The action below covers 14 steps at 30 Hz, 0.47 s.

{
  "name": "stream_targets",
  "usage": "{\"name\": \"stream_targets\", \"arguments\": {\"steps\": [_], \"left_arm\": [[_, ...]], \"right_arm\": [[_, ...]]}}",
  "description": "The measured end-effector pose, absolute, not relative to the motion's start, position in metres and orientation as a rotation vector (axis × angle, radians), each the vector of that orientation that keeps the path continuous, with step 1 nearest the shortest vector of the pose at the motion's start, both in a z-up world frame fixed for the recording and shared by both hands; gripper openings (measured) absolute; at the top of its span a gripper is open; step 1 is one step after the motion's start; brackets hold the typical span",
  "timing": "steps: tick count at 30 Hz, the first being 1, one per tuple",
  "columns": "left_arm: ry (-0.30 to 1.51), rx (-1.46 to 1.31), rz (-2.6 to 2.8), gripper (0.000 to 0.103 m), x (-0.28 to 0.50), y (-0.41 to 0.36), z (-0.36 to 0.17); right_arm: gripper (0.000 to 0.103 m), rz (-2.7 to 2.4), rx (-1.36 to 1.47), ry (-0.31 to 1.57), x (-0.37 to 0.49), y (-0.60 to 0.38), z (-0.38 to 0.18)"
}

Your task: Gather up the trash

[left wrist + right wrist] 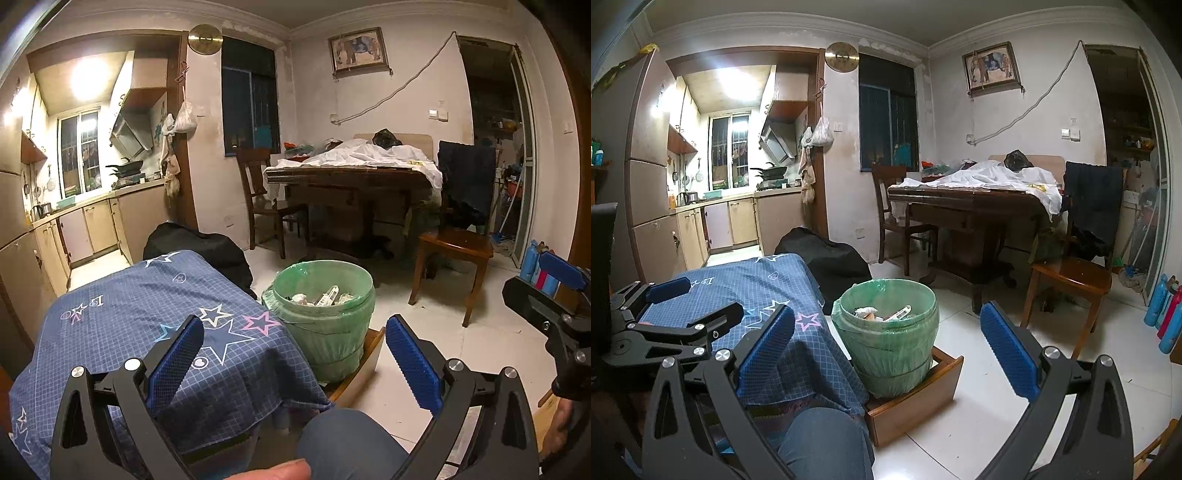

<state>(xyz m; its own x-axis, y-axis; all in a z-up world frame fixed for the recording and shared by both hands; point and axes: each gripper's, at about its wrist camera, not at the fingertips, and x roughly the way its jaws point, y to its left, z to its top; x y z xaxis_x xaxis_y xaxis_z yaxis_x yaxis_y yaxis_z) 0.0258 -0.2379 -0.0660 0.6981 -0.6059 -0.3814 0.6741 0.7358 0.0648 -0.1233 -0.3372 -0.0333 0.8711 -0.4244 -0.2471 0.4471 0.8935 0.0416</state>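
Trash (320,296) lies inside one round bin (325,332) lined with a green bag; we make out a few crumpled white scraps and one flat packet with a printed label near the top, and cannot count the pieces more closely. The bin stands in one shallow wooden tray (916,398) on the white tiled floor (990,391), its side just beside the corner of a low surface draped in one blue cloth (147,314) printed with stars. The cloth hangs over that corner and nearly meets the green liner.

We hold two grippers. Our left gripper (295,369) has its blue-padded fingers (177,362) spread wide with nothing between them, raised above the near edge of the cloth. Our right gripper (886,360) is likewise wide apart and empty, and it sits to the right of the left one, with the bin showing between its fingers. One knee in blue trousers (823,439) sits below both.

Beyond the bin we count two wooden chairs, one (264,199) at the left end of a dark dining table (351,181) and one (458,247) at its right end with dark clothing on its back. One black bag (199,247) sits on the floor behind the cloth. To the right of the bin the tiles are bare as far as the nearer chair, leaving open floor there; on the left the draped corner crowds it.
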Motion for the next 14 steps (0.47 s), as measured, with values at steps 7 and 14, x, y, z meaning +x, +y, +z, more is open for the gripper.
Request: {"name": "stream_targets", "arguments": {"steps": [7,14], "left_arm": [[0.372,0.206,-0.719,0.098,0.036,-0.241,-0.07],[0.414,0.229,-0.672,0.098,0.049,-0.246,-0.08]], "right_arm": [[0.097,-0.46,0.102,0.238,-0.123,-0.337,-0.036],[0.097,-0.455,0.105,0.242,-0.124,-0.337,-0.038]]}}
